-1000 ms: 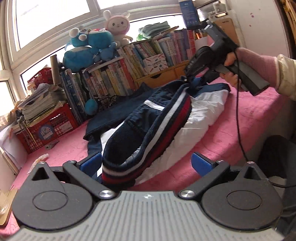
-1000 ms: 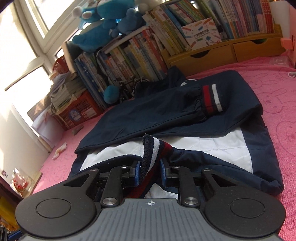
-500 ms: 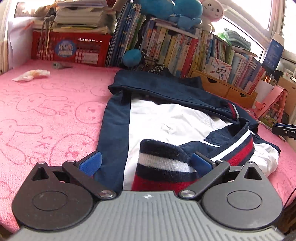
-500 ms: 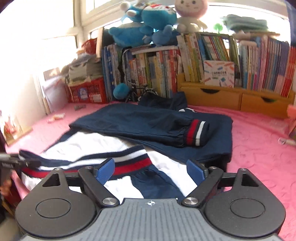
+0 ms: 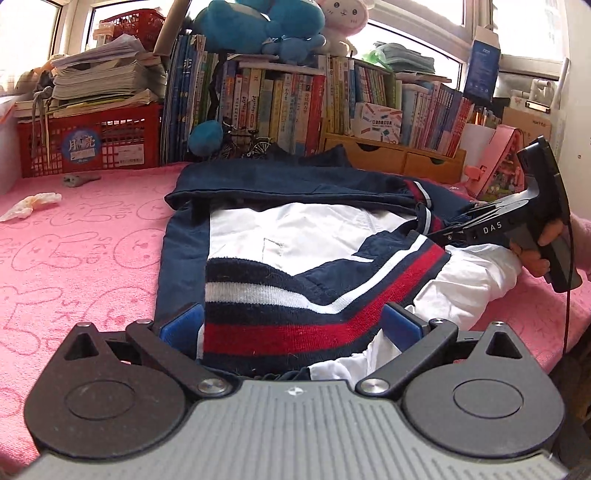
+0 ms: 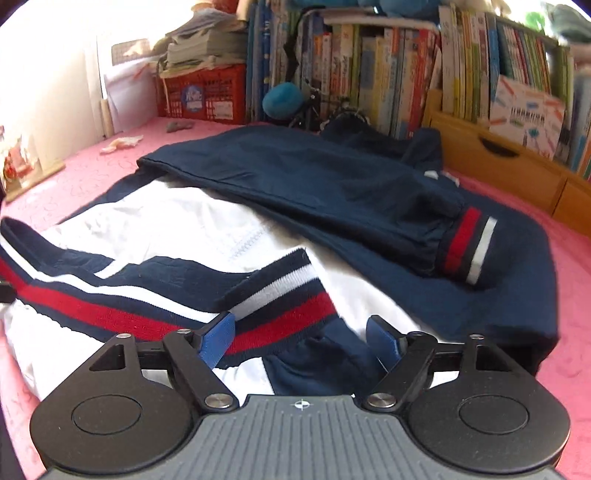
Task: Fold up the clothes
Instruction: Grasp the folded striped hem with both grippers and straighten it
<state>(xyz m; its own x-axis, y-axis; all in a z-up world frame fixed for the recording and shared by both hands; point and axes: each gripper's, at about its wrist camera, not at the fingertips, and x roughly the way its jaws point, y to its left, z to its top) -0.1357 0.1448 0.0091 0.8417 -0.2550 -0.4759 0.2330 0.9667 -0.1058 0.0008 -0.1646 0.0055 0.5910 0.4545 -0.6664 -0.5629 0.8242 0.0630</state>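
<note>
Left-wrist view, from left to right: a crumpled scrap (image 5: 31,202) lies on the pink bedcover (image 5: 74,258) in front of a red crate (image 5: 90,146) stacked with papers; a row of books (image 5: 295,96) topped with plush toys (image 5: 266,26) runs along the window. The jacket (image 5: 288,236), navy with a white lining exposed, lies spread on the bedcover at centre. Its striped hem band (image 5: 280,306) sits between the blue pads of the left gripper (image 5: 291,323), whose jaws are closing but stand apart from the cloth on the right side, so nothing is clamped. At far right a hand (image 5: 543,247) holds the right gripper (image 5: 461,229) low over the jacket's far edge. Right-wrist view, from left to right: the hem band (image 6: 147,314) crosses the white lining and runs in between the pads of the right gripper (image 6: 301,336), whose jaws are also closing; its left pad touches the band, the right pad is clear, so nothing is clenched. A sleeve (image 6: 351,199) with a striped cuff (image 6: 467,251) lies folded across the jacket, in front of wooden drawers (image 6: 498,155).
</note>
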